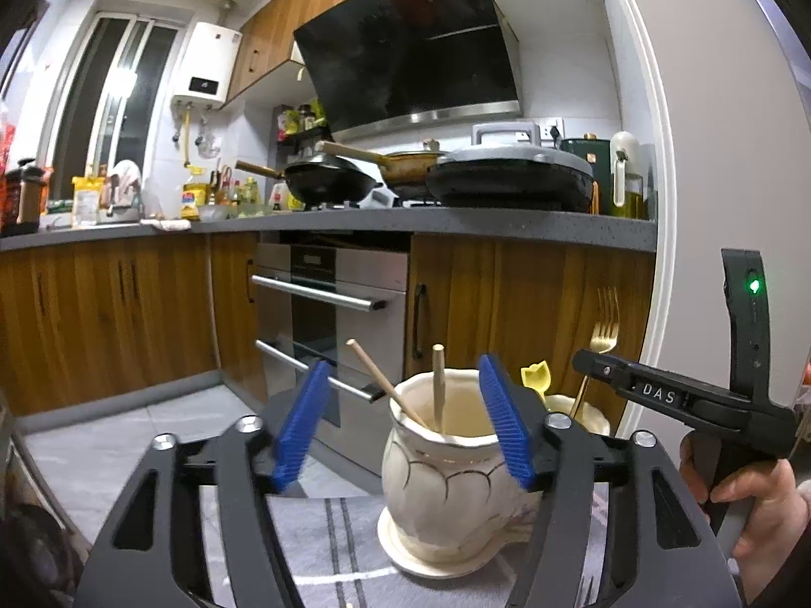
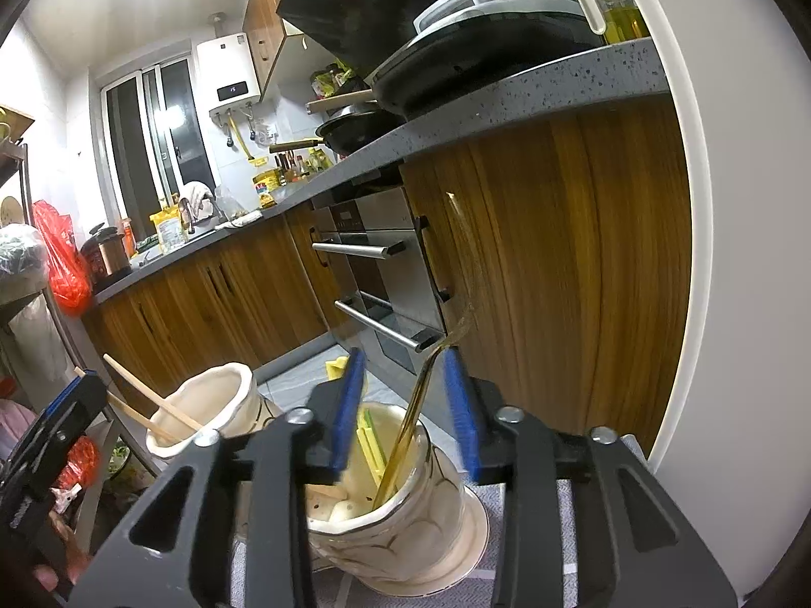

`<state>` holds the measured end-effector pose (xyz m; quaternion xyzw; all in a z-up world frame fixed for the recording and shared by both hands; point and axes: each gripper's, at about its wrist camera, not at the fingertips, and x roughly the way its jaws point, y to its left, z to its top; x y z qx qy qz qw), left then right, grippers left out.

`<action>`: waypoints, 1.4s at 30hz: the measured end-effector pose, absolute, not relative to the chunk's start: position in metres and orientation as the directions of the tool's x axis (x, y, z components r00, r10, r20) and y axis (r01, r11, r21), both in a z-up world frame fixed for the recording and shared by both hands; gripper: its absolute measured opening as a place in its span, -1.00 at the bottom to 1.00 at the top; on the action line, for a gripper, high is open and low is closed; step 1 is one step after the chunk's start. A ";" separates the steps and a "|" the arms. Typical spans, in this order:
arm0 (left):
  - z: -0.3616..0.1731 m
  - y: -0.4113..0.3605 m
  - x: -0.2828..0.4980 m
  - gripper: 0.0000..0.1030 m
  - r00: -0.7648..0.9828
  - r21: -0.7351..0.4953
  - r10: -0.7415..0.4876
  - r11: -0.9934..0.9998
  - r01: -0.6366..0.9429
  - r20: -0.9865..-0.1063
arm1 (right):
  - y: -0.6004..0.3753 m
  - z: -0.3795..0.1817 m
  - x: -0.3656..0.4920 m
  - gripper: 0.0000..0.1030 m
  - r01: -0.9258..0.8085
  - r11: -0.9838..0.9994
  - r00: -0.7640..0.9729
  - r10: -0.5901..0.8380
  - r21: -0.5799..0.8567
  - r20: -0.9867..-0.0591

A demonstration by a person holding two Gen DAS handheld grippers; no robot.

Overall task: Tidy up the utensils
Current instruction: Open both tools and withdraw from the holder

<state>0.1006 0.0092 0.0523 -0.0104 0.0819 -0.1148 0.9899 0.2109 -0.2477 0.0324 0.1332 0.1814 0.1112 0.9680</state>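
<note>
the gold fork (image 2: 458, 273) is motion-blurred, its lower end hidden inside the cream pot (image 2: 436, 532).

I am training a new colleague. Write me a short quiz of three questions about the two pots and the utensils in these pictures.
1. True or false: the left gripper clamps a chopstick.
2. Which pot holds the gold fork? A) the pot with chopsticks B) the pot with the yellow utensil
3. How many chopsticks stand in the left pot?

Key: 1 false, the jaws stand open around the pot rim; 2 B; 3 two.
</note>
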 end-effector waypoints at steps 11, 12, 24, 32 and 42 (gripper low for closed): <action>0.044 0.032 0.085 0.54 0.969 -0.065 -0.160 0.986 0.150 -0.186 | -0.243 0.030 0.190 0.61 -0.134 0.954 0.905 0.227 0.267 -0.358; 0.043 0.034 0.084 0.55 0.970 -0.067 -0.156 0.987 0.146 -0.189 | -0.242 0.030 0.186 0.68 -0.133 0.957 0.907 0.223 0.259 -0.358; 0.031 0.055 0.061 0.81 0.972 -0.086 -0.105 0.992 0.089 -0.211 | -0.223 0.028 0.129 0.90 -0.069 0.995 0.948 0.086 0.068 -0.307; 0.020 0.062 0.051 0.85 0.963 -0.079 -0.086 0.995 0.068 -0.256 | -0.218 0.015 0.097 0.90 -0.034 0.999 0.946 0.037 0.017 -0.323; -0.005 0.065 0.048 0.86 0.912 -0.026 -0.061 0.998 0.055 -0.406 | -0.216 -0.007 0.080 0.90 -0.088 0.995 0.892 0.099 0.045 -0.441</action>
